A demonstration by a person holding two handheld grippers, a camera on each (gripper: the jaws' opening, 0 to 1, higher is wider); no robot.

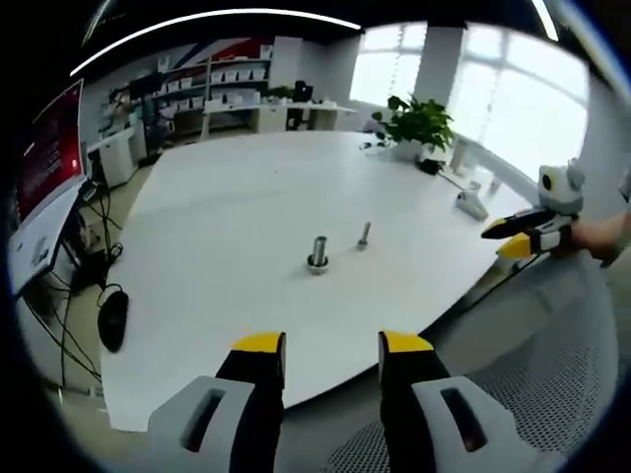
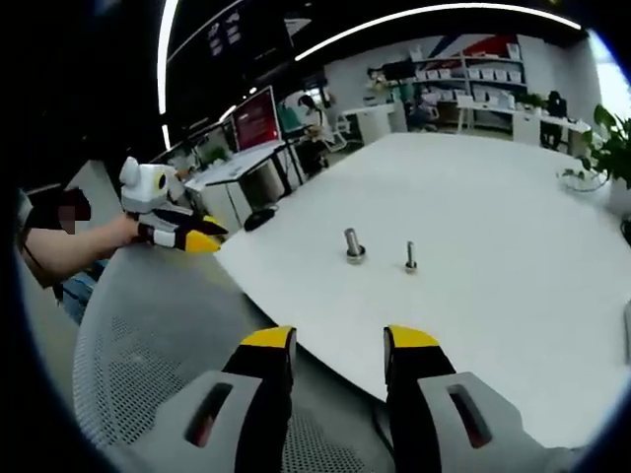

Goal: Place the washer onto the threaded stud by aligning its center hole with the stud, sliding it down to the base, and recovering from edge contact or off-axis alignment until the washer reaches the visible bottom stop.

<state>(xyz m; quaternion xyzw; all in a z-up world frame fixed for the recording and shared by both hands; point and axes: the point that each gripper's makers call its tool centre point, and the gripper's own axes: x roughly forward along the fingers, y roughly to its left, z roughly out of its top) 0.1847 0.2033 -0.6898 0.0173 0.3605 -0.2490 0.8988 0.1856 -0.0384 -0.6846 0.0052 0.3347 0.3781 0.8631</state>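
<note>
Left gripper view. Left gripper (image 1: 332,355): jaws spread apart, nothing between them, held off the near edge of the table (image 1: 227,197). Well ahead of the jaws, slightly left of their midline, a thick stud (image 1: 317,253) is seen standing upright on the table, with a ring at its foot; whether that ring is the washer or the stud's own base cannot be told at this size. Just right of it and a little farther off, a thinner bolt (image 1: 364,235) stands upright, apart from the stud. Far ahead to the right, a potted plant (image 1: 418,126) is held in a pot at the table's far edge. The right gripper (image 1: 513,236) enters from the right; its state cannot be told here.

Right gripper view. Right gripper (image 2: 340,355): jaws released, empty, short of the table edge, above a mesh chair (image 2: 148,335). The stud (image 2: 354,246) is found ahead, near the midline; the bolt (image 2: 411,257) just right of it. The left gripper (image 2: 197,236) appears to the left.

Handling, judged: a washer would be light, rigid, thin, smooth metal, prone to slip and to tilt; it is best taken by opposite points of its rim, leaving the hole clear. No containers holding parts are seen.
</note>
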